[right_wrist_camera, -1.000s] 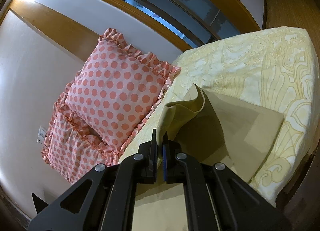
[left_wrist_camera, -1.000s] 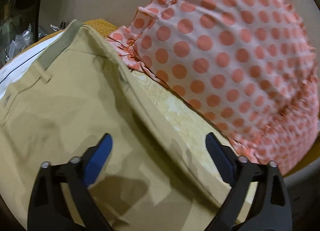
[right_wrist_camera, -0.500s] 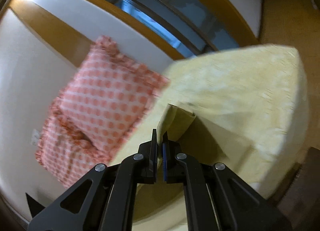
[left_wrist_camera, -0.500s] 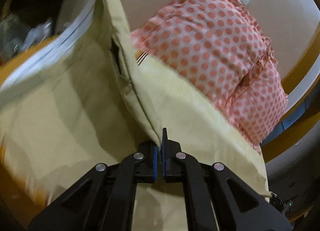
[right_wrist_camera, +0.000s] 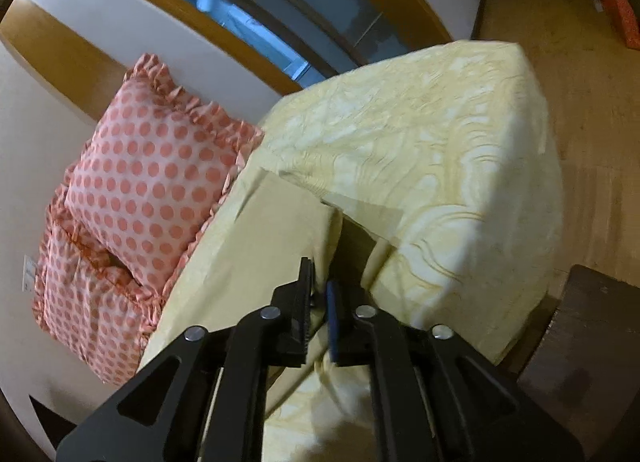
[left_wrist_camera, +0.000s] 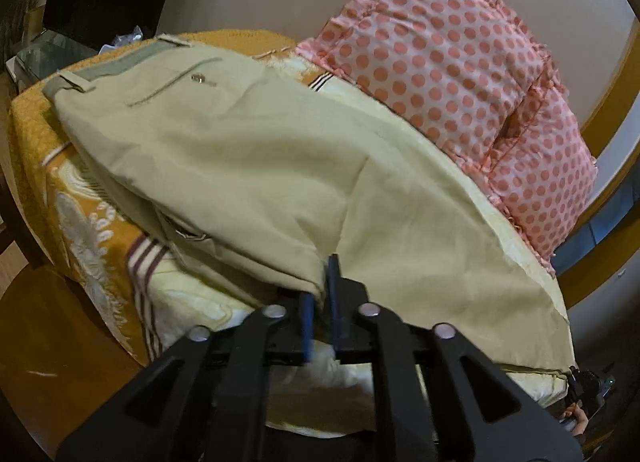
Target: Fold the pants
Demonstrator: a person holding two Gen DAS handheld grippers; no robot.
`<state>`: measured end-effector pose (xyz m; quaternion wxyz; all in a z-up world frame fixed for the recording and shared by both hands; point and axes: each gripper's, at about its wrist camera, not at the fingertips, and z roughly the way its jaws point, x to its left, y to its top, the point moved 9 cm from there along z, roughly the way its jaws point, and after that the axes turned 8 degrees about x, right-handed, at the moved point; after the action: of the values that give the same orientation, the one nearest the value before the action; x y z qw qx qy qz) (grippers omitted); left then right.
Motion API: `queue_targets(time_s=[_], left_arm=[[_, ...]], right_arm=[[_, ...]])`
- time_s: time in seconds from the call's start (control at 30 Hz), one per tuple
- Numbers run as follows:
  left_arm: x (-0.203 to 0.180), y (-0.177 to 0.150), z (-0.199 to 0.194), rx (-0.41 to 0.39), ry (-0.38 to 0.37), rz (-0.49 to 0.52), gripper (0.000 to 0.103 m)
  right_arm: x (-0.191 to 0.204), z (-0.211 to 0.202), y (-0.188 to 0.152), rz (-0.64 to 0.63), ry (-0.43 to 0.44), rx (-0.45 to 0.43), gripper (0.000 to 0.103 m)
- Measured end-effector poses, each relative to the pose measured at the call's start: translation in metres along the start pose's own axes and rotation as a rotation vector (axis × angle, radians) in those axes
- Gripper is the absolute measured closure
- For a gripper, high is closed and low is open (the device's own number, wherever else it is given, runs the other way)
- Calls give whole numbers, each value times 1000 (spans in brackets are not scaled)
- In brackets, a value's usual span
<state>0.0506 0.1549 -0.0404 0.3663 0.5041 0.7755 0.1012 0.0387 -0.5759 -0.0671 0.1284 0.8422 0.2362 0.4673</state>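
Beige pants (left_wrist_camera: 248, 158) lie spread across the bed, waistband and back pocket at the far left, legs stretching right. My left gripper (left_wrist_camera: 320, 294) is shut on the near edge of the pants, pinching a fold of cloth. In the right wrist view the pants (right_wrist_camera: 260, 246) run from the pillows toward me. My right gripper (right_wrist_camera: 320, 294) holds the near edge of the leg cloth between its jaws, which stand slightly apart around the fabric.
Two pink polka-dot pillows (left_wrist_camera: 460, 74) lean on the wall behind the bed; they also show in the right wrist view (right_wrist_camera: 152, 182). The yellow patterned bedspread (right_wrist_camera: 440, 166) ends at a corner above a wooden floor (right_wrist_camera: 580, 74). An orange blanket (left_wrist_camera: 52, 166) covers the bed's left end.
My left gripper shut on the pants' edge and pulled back toward the bed's near side. Both grippers drew the cloth out, so the pants now lie flatter and spread wider.
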Motion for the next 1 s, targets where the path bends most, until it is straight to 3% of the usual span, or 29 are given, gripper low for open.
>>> queue_targets(time_s=[0.03, 0.07, 0.1, 0.17, 0.23, 0.3, 0.33, 0.4, 0.5, 0.67, 0.73, 0.83, 0.9, 1.0], left_arm=[[-1, 0, -7, -17, -8, 5, 71], [1, 3, -19, -56, 5, 9, 49], [1, 6, -27, -88, 27, 8, 42], [4, 12, -47, -174, 55, 8, 37], [7, 20, -66, -253, 70, -1, 36], [8, 28, -78, -308, 71, -13, 33], [8, 31, -79, -316, 73, -10, 29], [3, 36, -72, -308, 77, 10, 27], [3, 41, -51, -263, 86, 23, 27], [19, 34, -21, -172, 62, -30, 24], [21, 32, -18, -173, 62, -29, 23], [18, 30, -17, -183, 70, -11, 18], [17, 30, -17, -189, 77, -9, 17], [17, 30, -20, -201, 69, -26, 17]], right_arm=[[0, -7, 2, 6, 3, -21, 67], [1, -15, 5, 5, 8, -63, 58], [0, -23, 9, -1, -15, -106, 49], [-5, -26, 12, -15, -61, -126, 49], [-9, -16, 10, 0, -52, -92, 50], [-7, -16, 9, -22, -60, -114, 51], [-4, -14, 7, -38, -61, -110, 60], [1, -7, -1, -56, -35, -84, 66], [8, 5, -9, -99, -13, -47, 96], [43, 4, -1, -236, 12, -87, 99], [82, 0, -5, -327, 75, -92, 99], [171, -5, -37, -483, 260, -48, 99], [237, -5, -79, -604, 401, 15, 99], [318, 3, -172, -751, 607, 192, 99]])
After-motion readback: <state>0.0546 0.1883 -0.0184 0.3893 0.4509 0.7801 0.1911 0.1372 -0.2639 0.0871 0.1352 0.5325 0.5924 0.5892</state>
